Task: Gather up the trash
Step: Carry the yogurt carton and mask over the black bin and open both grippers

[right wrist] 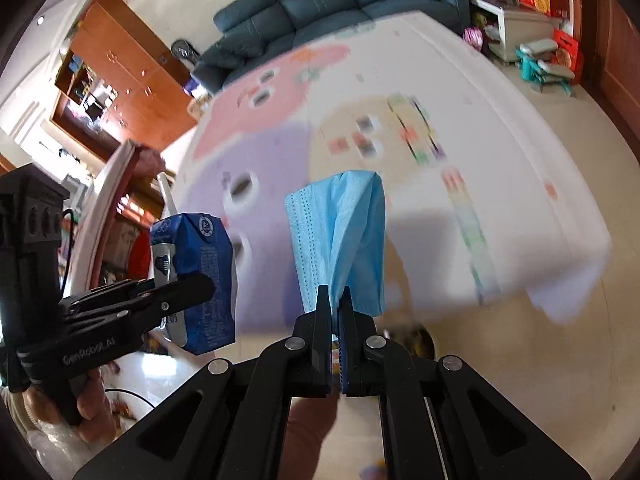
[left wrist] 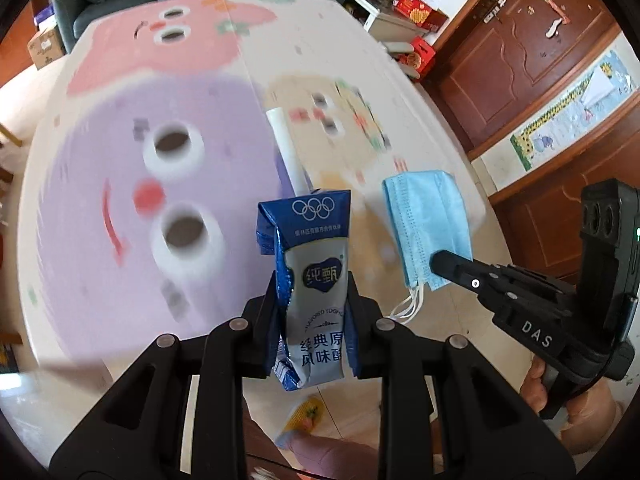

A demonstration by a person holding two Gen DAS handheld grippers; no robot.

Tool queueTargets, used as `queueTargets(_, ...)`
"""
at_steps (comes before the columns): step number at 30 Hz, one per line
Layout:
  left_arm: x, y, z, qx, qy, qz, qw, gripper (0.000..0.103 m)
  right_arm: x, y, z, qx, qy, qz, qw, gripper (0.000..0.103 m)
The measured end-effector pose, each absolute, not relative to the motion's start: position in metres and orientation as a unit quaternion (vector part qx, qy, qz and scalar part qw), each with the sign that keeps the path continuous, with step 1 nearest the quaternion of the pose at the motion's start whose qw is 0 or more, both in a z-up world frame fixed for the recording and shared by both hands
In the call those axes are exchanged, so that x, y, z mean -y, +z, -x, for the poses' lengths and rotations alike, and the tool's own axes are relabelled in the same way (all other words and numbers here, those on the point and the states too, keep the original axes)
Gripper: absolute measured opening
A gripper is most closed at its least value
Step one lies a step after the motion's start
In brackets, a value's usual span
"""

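The counter (left wrist: 360,40) fills the upper half of both views, draped in a smooth, pale cloth printed with big pink and purple cartoon faces; motion blur softens it. Nothing that counts as trash shows on it, which suggests both pieces are lifted clear for carrying to a bin, and no bin is in view.

At centre of the left wrist view, the left claw (left wrist: 312,300) is closed about halfway on a yogurt carton (left wrist: 316,280), its glossy blue-and-silver card creased and pinched at the waist, a white straw (left wrist: 286,148) poking from the top. The carton is gripped at mid-body, upright, probably to keep dregs in.

At centre of the right wrist view, the right claw (right wrist: 335,300) is nearly fully closed on a face mask (right wrist: 340,240), soft pleated light-blue fabric bunched at the pinch. Its white ear loops (left wrist: 408,304) dangle below.
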State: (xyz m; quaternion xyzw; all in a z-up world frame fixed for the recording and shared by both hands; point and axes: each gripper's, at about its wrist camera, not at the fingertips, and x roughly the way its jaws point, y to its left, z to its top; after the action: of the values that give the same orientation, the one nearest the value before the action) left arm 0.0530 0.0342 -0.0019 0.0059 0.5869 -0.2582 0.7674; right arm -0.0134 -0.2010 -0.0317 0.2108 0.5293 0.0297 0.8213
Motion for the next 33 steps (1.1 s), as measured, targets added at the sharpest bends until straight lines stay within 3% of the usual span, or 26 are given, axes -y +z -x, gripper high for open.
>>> queueTargets(9, -0.017, -0.074, 0.064, -0.609, -0.237, -0.033, 0.756, 0.023, 0.194, -0.118, 0.106, -0.591, 0.024, -0.223, 0.775, 0.003)
queueTargets(23, -0.015, -0.334, 0.078, -0.616, -0.178, -0.041, 0.767, 0.023, 0.172, -0.383, 0.100, -0.660, 0.021, -0.175, 0.730, 0.003)
queueTargets(26, -0.021, -0.381, 0.073, -0.620, -0.154, -0.031, 0.769, 0.024, 0.166, -0.428, 0.101, -0.664, 0.026, -0.168, 0.728, 0.011)
queueTargets(28, -0.022, -0.402, 0.071, -0.622, -0.146, -0.032, 0.768, 0.034, 0.159, -0.457, 0.095, -0.661, 0.022, -0.160, 0.733, 0.033)
queueTargets(29, -0.023, -0.412, 0.070, -0.620, -0.143, -0.034, 0.770, 0.040, 0.159, -0.465, 0.097, -0.658, 0.019, -0.161, 0.736, 0.037)
queueTargets(31, -0.025, -0.423, 0.065, -0.617, -0.132, -0.034, 0.775, 0.060, 0.157, -0.477, 0.098, -0.656, 0.008, -0.161, 0.737, 0.039)
queueTargets(33, -0.030, -0.426, 0.060, -0.615, -0.125, -0.025, 0.778, 0.068, 0.156, -0.480, 0.104, -0.654, 0.007, -0.165, 0.738, 0.039)
